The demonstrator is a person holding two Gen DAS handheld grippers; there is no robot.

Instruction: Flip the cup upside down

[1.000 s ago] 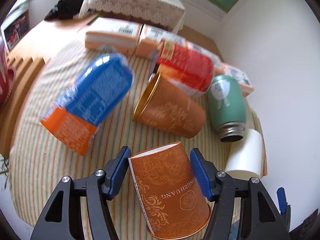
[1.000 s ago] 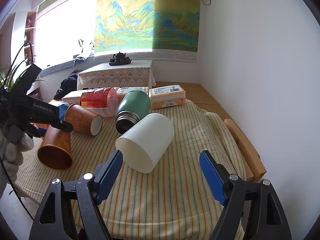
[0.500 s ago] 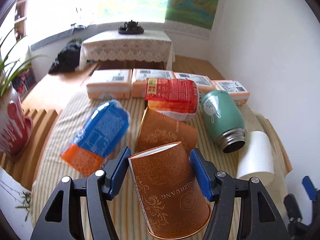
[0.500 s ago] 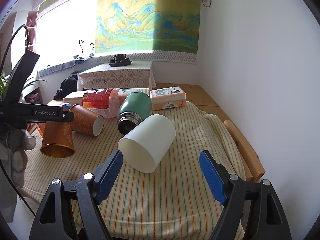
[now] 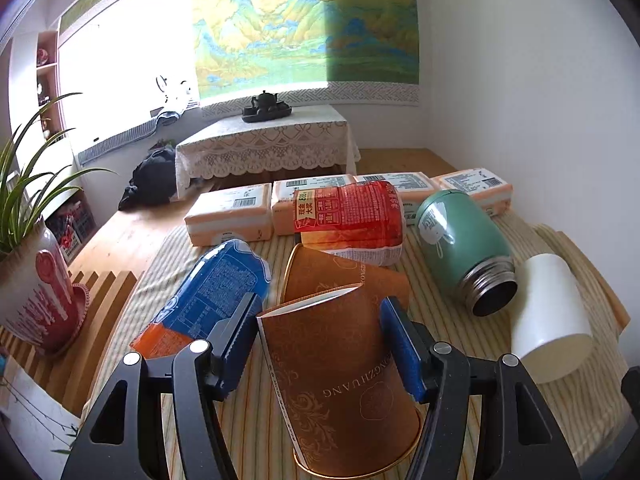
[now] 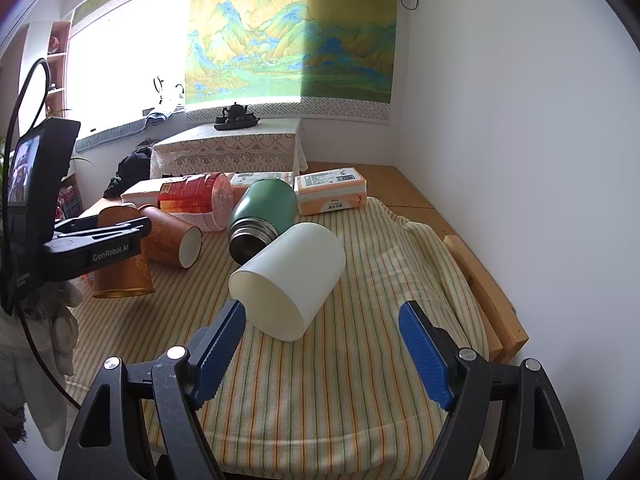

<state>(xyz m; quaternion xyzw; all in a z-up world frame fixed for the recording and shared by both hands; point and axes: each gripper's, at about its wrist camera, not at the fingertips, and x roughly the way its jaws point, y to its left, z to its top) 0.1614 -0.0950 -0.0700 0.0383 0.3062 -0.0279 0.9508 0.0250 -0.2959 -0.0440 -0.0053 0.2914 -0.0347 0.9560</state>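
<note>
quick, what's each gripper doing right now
Left gripper: closed on the brown paper cup, mouth down.
Right gripper: open, holding nothing, near the white cup.

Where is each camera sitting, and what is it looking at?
Left wrist: rides the left gripper, facing the far landscape wall hanging across the striped tablecloth; its blue pads clamp the brown patterned paper cup.
Right wrist: rides the open right gripper, facing the same way at the lying white cup; a gloved hand shows.
Both views share the green steel flask.
</note>
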